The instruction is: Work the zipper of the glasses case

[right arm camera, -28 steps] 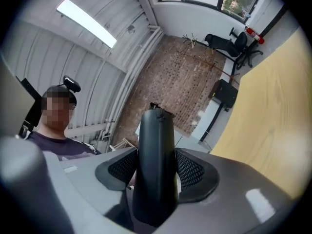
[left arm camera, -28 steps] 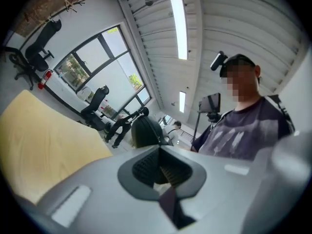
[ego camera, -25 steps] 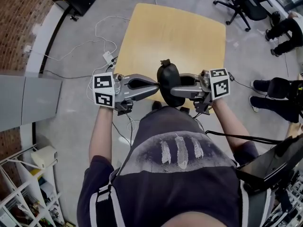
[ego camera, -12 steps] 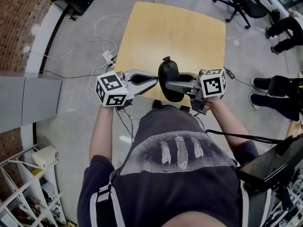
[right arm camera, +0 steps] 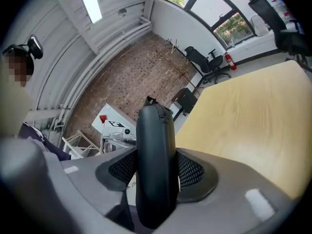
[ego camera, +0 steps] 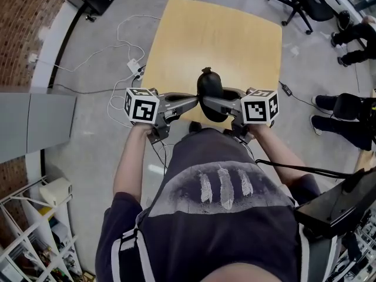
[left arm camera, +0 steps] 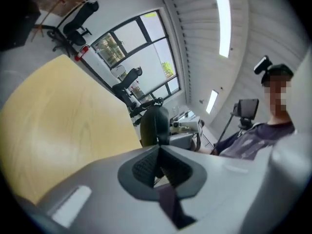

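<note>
Gripping side: right gripper (right arm camera: 155, 168), jaws just narrowed, clamped on upright glasses case (right arm camera: 155, 130).
Left gripper (left arm camera: 158, 165): shut tight, empty, beside case.
Table (ego camera: 194, 34): below case.

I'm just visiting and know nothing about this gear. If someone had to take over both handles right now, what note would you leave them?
Right gripper: shut on the glasses case, held upright in the air over the near edge of the table; its fingers have just been closing on it.
Left gripper: shut, nothing between its fingers, tips close beside the case.
Done: case is off the table and gripped.
Left: the case looks closed; probably take the zipper tab at its top end with the left gripper and run the zipper.
</note>
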Available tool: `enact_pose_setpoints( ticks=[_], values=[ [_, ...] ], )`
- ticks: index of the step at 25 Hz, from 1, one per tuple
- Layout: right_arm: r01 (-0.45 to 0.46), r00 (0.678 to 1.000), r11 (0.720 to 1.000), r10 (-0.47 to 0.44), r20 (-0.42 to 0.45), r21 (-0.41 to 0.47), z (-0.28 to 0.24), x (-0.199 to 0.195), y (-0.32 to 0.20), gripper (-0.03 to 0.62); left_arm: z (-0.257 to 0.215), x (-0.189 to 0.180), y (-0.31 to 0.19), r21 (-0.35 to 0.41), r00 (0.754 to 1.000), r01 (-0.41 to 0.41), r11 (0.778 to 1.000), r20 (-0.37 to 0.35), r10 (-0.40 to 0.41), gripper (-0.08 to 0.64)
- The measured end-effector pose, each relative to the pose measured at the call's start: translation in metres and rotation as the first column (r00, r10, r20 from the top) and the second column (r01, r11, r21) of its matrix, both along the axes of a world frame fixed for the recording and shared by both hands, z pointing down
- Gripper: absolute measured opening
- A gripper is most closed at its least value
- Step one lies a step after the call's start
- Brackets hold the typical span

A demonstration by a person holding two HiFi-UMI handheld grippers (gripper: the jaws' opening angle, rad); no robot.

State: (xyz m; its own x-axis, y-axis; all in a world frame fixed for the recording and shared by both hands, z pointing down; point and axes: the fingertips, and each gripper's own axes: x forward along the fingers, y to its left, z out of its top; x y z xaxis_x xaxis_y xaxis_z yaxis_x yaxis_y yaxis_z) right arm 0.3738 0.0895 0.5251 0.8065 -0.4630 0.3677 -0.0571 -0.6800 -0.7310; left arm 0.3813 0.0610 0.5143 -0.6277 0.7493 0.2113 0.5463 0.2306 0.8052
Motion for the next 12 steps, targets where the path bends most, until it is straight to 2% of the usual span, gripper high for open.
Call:
enact_pose_setpoints(
  ticks=[2,5,8,12],
  values=[
    [0.002,1.000,1.000,-0.002,-0.001,0.007,0.000,0.001,-0.001,0.245,0.001,0.000,-0.002,-0.002,1.000,0.012,1.000,0.028,-0.012,0.000],
    [-0.022,1.000,0.999,0.023,-0.011,0.040,-0.003,0.002,0.004,0.244,0.003,-0.005,-0.004,-0.001,0.999,0.001,1.000,0.033,-0.001,0.000],
    [-0.064,0.998,0.993,0.065,-0.008,0.101,-0.004,0.008,0.012,0.245,0.010,-0.013,-0.008,0.011,1.000,-0.023,1.000,-0.005,0.023,0.000],
    [-0.072,0.997,0.988,0.072,0.007,0.135,0.000,0.013,0.015,0.245,0.015,-0.010,-0.006,0.015,0.999,0.002,1.000,-0.045,-0.002,0.000]
  ],
)
